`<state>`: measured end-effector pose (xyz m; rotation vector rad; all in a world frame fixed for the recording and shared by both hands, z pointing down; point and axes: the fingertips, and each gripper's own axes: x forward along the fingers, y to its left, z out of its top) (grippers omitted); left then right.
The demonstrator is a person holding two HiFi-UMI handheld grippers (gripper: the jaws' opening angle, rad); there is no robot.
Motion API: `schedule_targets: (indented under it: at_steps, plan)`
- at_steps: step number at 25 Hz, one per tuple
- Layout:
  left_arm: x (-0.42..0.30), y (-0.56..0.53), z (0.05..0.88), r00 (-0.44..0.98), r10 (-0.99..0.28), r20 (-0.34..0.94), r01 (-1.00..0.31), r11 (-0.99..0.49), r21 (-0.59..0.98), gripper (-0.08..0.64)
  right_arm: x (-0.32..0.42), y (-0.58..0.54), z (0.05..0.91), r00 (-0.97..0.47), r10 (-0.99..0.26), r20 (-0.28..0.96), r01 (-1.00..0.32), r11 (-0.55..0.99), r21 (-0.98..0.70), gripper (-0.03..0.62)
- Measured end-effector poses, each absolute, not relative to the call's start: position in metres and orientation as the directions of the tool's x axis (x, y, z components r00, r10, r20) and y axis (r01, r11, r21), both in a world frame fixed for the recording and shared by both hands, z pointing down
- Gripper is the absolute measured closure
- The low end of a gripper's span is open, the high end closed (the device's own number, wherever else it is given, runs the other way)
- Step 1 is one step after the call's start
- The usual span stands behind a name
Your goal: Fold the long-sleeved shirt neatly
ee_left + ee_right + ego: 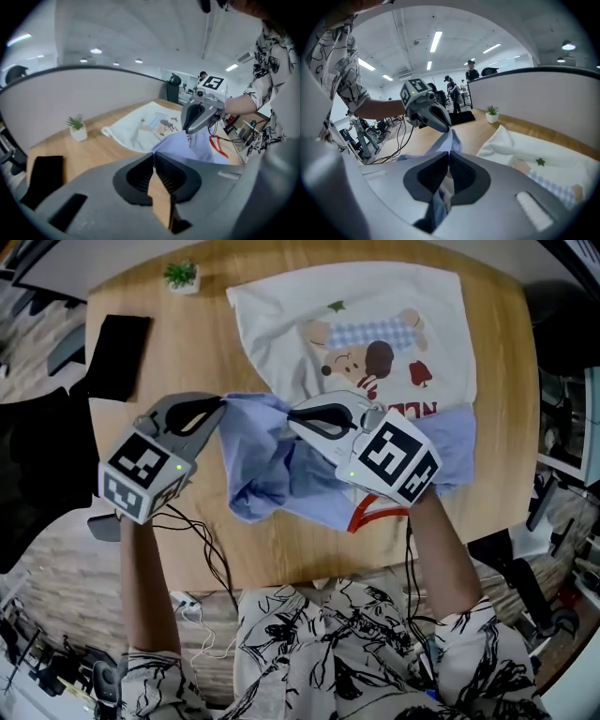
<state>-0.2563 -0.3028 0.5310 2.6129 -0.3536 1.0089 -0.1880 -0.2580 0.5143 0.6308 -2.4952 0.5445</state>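
A light-blue shirt (272, 474) hangs crumpled between both grippers above the wooden table (187, 343). My left gripper (221, 405) is shut on an upper corner of the shirt. In the left gripper view its jaws (153, 157) meet, with blue cloth (187, 150) just past the tips. My right gripper (292, 418) is shut on another part of the top edge. In the right gripper view blue fabric (438, 201) runs down between its closed jaws (449, 157). The two grippers are close together, and the rest of the shirt sags onto the table.
A white T-shirt with a cartoon print (375, 324) lies flat at the table's far side, partly under the blue shirt. A small potted plant (181, 276) and a black flat object (117, 354) sit at the far left. Cables (202, 549) hang over the near edge.
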Motion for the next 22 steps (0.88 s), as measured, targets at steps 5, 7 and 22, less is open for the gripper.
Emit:
schedule_targets:
  at_steps: [5,7,22]
  plan:
    - [-0.301,-0.266,0.445,0.745,-0.311,0.590,-0.480,-0.864,0.151,0.538,-0.213,-0.264,0.450,-0.811,-0.340,0.475,-0.463,0.871,-0.166,0.571]
    - [-0.310,-0.248,0.417,0.749,-0.371,0.549,-0.518,-0.845,0.136,0.538,-0.225,-0.261,0.422,-0.825,-0.347,0.445,-0.436,0.893,-0.111,0.571]
    - [-0.297,-0.179,0.178,0.688,-0.686,0.238,-0.689,-0.720,-0.086,0.538,-0.238,-0.233,0.184,-0.920,-0.356,0.164,-0.336,0.932,0.136,0.570]
